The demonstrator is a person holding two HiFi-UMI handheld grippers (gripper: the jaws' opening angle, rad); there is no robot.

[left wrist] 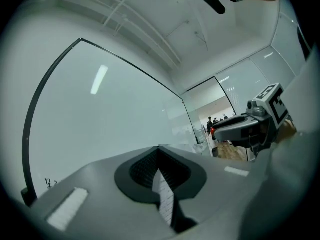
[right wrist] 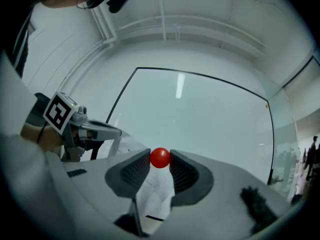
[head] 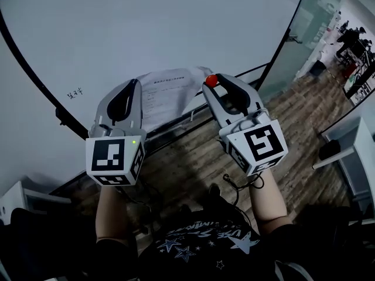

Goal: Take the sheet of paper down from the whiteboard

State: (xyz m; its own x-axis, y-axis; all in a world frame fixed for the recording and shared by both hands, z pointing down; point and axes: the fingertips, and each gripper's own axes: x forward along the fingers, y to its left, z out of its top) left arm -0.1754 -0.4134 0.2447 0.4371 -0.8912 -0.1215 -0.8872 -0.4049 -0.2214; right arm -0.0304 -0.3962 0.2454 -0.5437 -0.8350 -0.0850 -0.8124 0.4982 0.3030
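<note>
1. Head view: the sheet of paper (head: 170, 95) is stretched between the left gripper (head: 136, 84) and the right gripper (head: 210, 82), in front of the whiteboard (head: 146, 28).
2. Left gripper view: the jaws are pinched together on the paper's edge.
3. Right gripper view: the jaws clamp a red ball (right wrist: 160, 157), and the paper sits between them just below it.

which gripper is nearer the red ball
Right. The right gripper clamps the red ball between its jaws; the left gripper pinches the sheet of paper, apart from the ball.
</note>
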